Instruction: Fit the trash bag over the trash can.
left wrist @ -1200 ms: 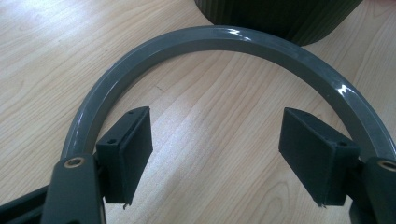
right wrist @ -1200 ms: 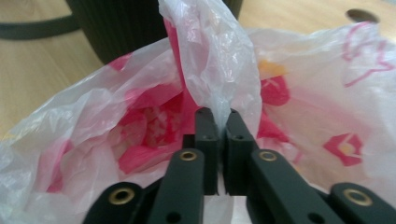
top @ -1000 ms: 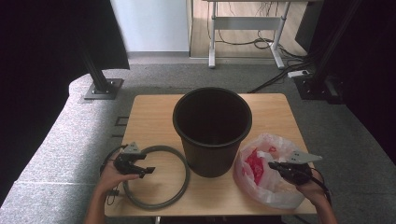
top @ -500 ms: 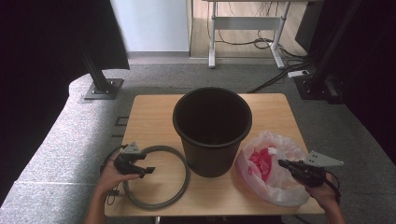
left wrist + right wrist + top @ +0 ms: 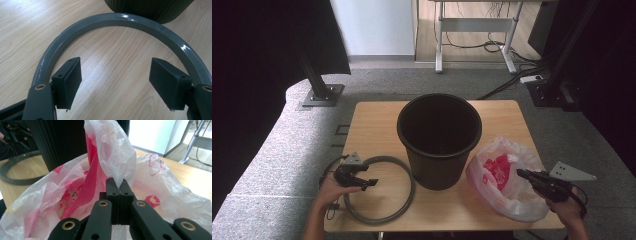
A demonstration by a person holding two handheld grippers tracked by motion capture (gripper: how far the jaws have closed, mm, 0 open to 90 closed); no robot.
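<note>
A black bucket (image 5: 439,137) is seen standing upright at the middle of the wooden bench (image 5: 372,120). To its right, a thin white-and-red plastic bag (image 5: 504,182) is held by the right gripper (image 5: 524,175), whose fingers (image 5: 113,191) are pressed together on a fold of the film. To the bucket's left, a grey ring (image 5: 379,189) is laid flat on the bench; the left gripper (image 5: 364,181) is poised low over it, its fingers (image 5: 68,80) spread wide apart and empty.
</note>
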